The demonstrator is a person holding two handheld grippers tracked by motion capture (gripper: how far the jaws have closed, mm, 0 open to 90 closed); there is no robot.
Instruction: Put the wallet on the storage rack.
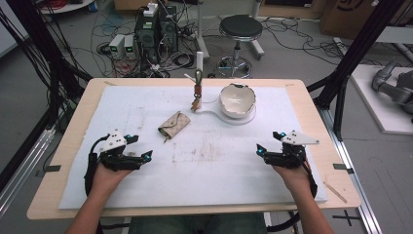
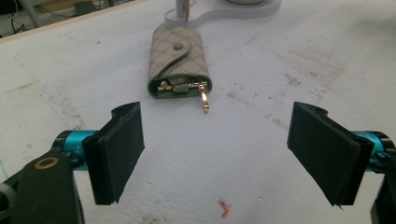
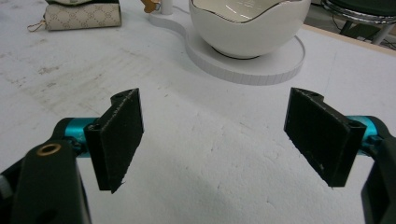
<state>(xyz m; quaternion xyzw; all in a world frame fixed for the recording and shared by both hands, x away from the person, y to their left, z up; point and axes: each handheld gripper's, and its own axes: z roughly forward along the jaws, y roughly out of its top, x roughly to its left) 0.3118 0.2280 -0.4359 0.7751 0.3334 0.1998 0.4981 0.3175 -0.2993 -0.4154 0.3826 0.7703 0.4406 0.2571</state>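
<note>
Key pouch (image 1: 174,125), small and beige with a patterned fabric, lies flat on the surface, left of centre and well ahead of both grippers. In the left gripper view the key pouch (image 2: 177,63) shows a flap closed by a round snap, and its open end faces the camera with gold-coloured metal hooks (image 2: 201,95) poking out onto the surface.

The left gripper (image 1: 145,157) rests low on the surface near the person's left hand (image 1: 108,176), its two black jaws spread wide with nothing between them; the left gripper (image 2: 215,154) points toward the pouch without touching it. The right gripper (image 1: 259,150), in the right hand (image 1: 292,176), is likewise spread wide and holds nothing; the right gripper (image 3: 212,144) looks toward a white bowl (image 3: 247,28) with a wavy rim.

The bowl (image 1: 237,100) sits on a round white base (image 1: 242,118) at the far middle of the surface, with a slim stand (image 1: 198,78) beside it from which a brown tag hangs.

The surface (image 1: 302,105) is a light wooden table covered by a white sheet (image 1: 122,97) marked with brownish smudges. Beyond it are a stool (image 1: 240,29), computer boxes (image 1: 156,29) and tangled cables on a grey floor.
</note>
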